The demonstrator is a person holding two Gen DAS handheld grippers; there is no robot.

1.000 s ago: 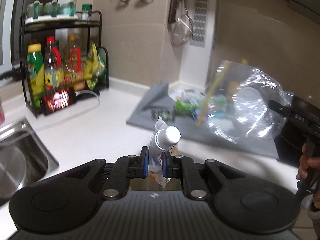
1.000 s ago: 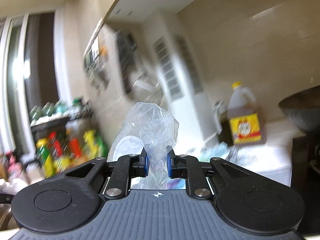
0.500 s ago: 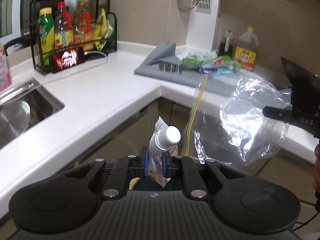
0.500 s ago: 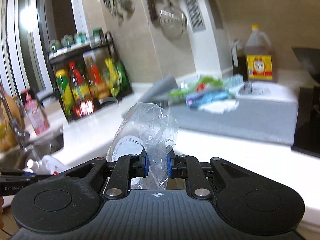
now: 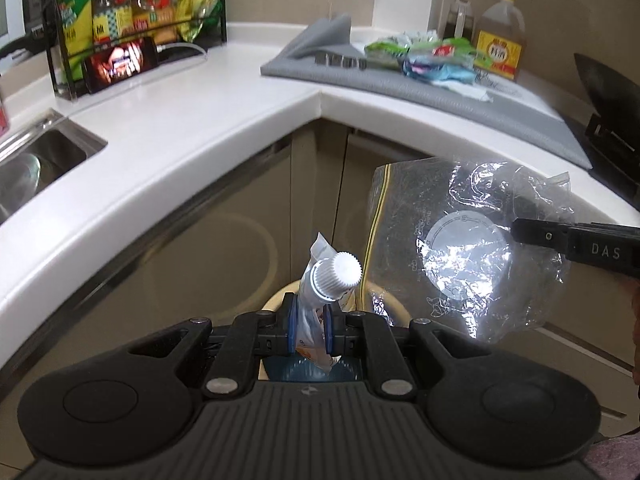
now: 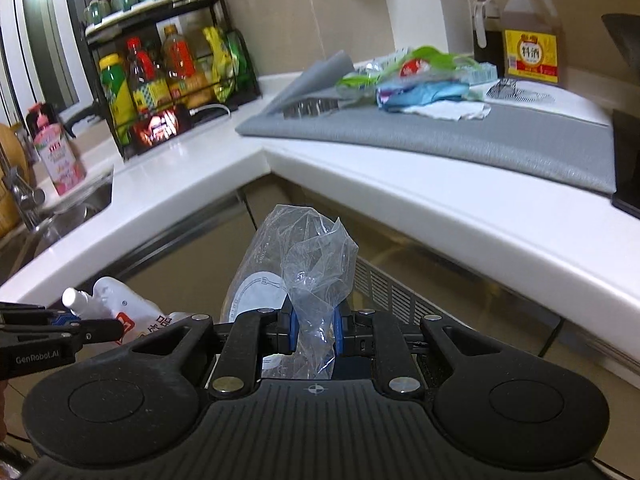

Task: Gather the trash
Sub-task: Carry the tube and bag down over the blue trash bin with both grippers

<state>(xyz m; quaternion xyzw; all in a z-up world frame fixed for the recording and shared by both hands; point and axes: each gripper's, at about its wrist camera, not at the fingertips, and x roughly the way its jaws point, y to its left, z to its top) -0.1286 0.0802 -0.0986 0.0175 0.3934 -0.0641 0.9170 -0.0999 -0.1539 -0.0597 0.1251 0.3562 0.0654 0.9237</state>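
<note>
Both loads have been carried down from counter height. The left gripper [image 5: 308,330] is clamped on a squeezed pouch [image 5: 320,300], a bin rim [image 5: 394,306] just beneath; the right gripper [image 6: 314,330] is pinching a clear bag [image 6: 308,272]. Dropping seems next.

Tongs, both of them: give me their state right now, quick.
Left tongs: shut on the squeeze pouch.
Right tongs: shut on the clear plastic bag.

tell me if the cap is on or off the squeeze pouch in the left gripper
On. The white ribbed cap sits on the spout of the squeeze pouch, which the left gripper is clamped on.
</note>
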